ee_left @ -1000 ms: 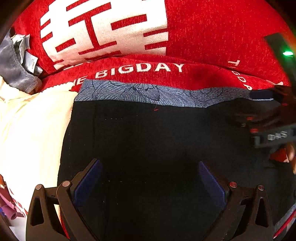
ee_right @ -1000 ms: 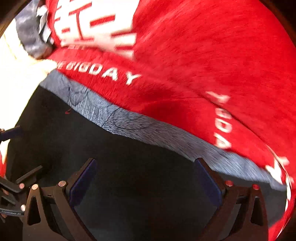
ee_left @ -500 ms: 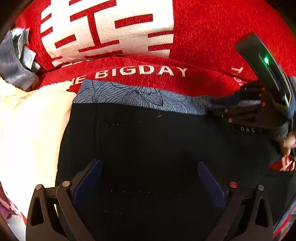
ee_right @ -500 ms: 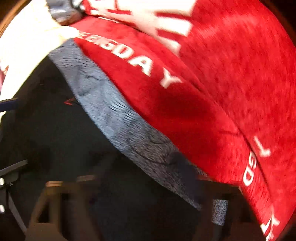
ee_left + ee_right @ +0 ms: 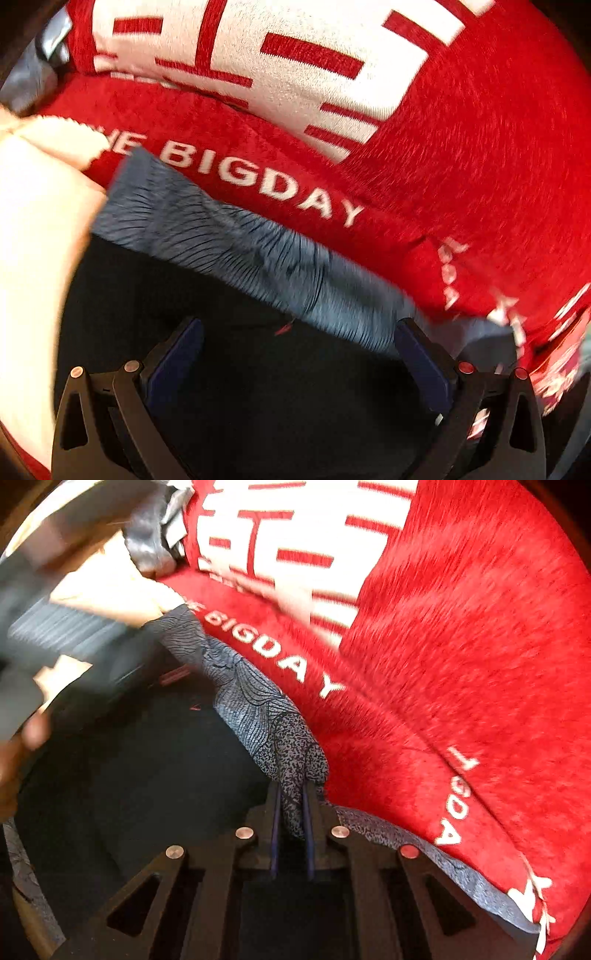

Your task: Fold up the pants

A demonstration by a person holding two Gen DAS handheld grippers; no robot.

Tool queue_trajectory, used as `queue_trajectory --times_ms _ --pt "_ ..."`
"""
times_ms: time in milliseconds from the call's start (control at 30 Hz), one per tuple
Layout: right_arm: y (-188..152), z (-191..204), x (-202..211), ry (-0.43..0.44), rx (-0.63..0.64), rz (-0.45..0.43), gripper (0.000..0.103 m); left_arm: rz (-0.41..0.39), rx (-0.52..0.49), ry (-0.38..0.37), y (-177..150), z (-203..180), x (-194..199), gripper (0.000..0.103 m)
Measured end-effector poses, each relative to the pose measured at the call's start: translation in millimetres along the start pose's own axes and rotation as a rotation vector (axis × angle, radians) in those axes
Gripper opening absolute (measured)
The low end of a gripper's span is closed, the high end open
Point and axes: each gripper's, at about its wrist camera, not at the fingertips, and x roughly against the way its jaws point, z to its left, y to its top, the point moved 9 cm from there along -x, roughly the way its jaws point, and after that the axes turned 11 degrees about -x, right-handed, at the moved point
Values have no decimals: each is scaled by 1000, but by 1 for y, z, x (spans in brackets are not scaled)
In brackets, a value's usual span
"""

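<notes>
Dark navy pants (image 5: pixel 258 369) with a blue-grey patterned waistband (image 5: pixel 229 243) lie on a red blanket. My left gripper (image 5: pixel 299 332) is open above the dark cloth, its right finger close to the waistband edge. My right gripper (image 5: pixel 291 805) is shut on the waistband (image 5: pixel 291 760), pinching a fold of it between both pads. The pants (image 5: pixel 147 775) spread dark to its left. The left gripper's body shows blurred at the upper left of the right wrist view (image 5: pixel 48 627).
The red blanket (image 5: pixel 461 147) with white lettering "BIGDAY" covers the surface beyond the pants. A cream cloth (image 5: pixel 33 240) lies to the left. A grey garment (image 5: pixel 155 542) is bunched at the far left corner.
My right gripper has closed on the waistband and bunched it. My left gripper has moved forward and tilted toward the waistband, and the right gripper no longer shows in its view.
</notes>
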Motion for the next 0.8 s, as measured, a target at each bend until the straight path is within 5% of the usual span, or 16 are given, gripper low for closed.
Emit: queue_trajectory --times_ms 167,267,300,333,367,400,600,800 --pt "-19 9 24 -80 70 -81 12 40 109 -54 5 -10 -16 103" --pt "-24 15 27 -126 128 -110 12 98 121 18 3 -8 -35 103" --pt "-26 16 26 -130 139 -108 12 117 113 41 1 -8 -41 89" --pt "-28 18 25 -135 143 -107 12 140 98 69 0 -10 -46 47" --pt "-30 18 26 -134 142 -104 12 170 76 99 -5 -9 -49 27" --pt "-32 18 25 -127 136 -98 12 187 69 97 -9 -10 -51 22" --pt "-36 15 34 -146 113 -116 12 57 55 45 -26 -15 -9 16" --pt "-55 30 79 -177 79 -166 12 -56 -31 11 -78 -23 53 15"
